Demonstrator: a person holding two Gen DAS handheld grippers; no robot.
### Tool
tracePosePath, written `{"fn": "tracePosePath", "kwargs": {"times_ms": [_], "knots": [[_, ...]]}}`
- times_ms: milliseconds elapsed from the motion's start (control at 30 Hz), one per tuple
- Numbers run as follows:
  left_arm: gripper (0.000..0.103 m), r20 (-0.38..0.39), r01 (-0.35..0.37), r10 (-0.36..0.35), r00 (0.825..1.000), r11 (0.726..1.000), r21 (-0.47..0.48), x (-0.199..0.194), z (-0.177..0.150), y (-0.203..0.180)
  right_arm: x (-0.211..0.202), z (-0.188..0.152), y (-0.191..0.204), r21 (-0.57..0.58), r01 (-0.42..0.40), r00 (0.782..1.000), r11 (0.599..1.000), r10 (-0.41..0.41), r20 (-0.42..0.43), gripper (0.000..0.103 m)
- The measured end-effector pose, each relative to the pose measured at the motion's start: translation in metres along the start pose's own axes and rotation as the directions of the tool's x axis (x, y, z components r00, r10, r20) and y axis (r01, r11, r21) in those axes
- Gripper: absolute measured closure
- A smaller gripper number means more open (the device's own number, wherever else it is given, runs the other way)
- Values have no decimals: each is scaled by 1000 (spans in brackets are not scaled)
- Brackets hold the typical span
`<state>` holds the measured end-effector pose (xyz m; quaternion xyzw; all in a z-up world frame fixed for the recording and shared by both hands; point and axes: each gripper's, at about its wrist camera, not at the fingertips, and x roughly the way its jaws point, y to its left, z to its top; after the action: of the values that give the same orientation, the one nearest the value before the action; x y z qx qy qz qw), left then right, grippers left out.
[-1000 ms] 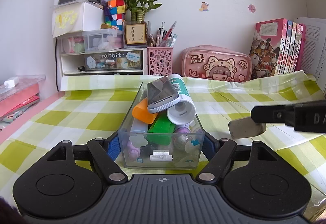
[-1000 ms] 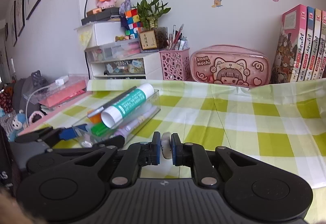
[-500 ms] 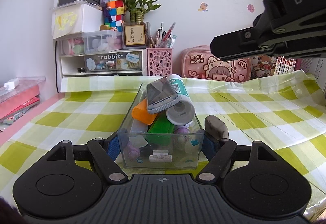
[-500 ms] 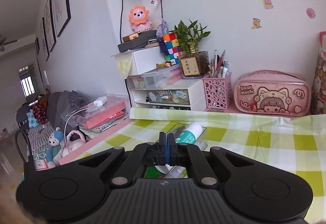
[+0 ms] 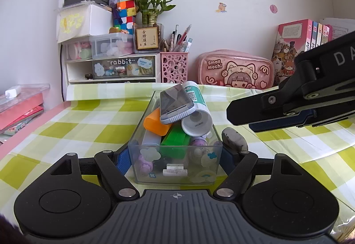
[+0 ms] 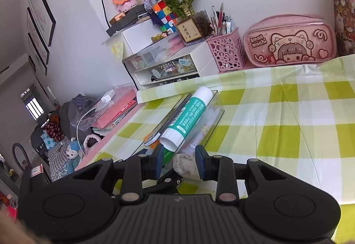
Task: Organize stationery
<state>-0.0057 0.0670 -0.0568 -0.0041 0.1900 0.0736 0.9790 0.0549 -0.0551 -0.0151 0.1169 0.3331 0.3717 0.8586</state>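
My left gripper [image 5: 175,155] is shut on a clear plastic box [image 5: 175,168] that stands on the checked cloth. The box holds a teal-and-white glue stick [image 5: 196,111], a grey flat case [image 5: 176,104], an orange piece [image 5: 155,122] and a green piece [image 5: 176,137]. A worn grey eraser [image 5: 234,137] lies on the cloth against the box's right side. My right gripper [image 6: 178,162] is open, its jaws on either side of the eraser [image 6: 185,165], without touching it. The box [image 6: 213,111] and glue stick [image 6: 188,117] lie just beyond it.
At the back stand a white drawer unit [image 5: 111,66], a pink pen holder [image 5: 174,66], a pink pencil case [image 5: 234,71] and books [image 5: 295,49]. A clear tray with pink folders [image 5: 20,102] sits at the left edge.
The right gripper carried the eraser over, left it beside the box and rose shut. It has now come back down, tilted, with its jaws open around the eraser. The left gripper has not moved.
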Motion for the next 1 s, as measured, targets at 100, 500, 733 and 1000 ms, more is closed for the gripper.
{"fn": "tracePosePath", "kwargs": {"times_ms": [100,500,733,1000], "knots": [[28,1,2,-2,1000,1000,0,0,0,0,10,-2,-1,11,25,999,1000,-25,-39,40],[28,2,6,-6,1000,1000,-1,0,0,1,-2,-1,-21,53,97,995,994,-97,-4,54],[28,3,6,-6,1000,1000,-1,0,0,1,-8,4,-13,3,104,994,995,-104,46,67],[28,2,7,-7,1000,1000,-1,-1,0,1,-8,15,-9,-28,182,983,983,-180,44,60]]}}
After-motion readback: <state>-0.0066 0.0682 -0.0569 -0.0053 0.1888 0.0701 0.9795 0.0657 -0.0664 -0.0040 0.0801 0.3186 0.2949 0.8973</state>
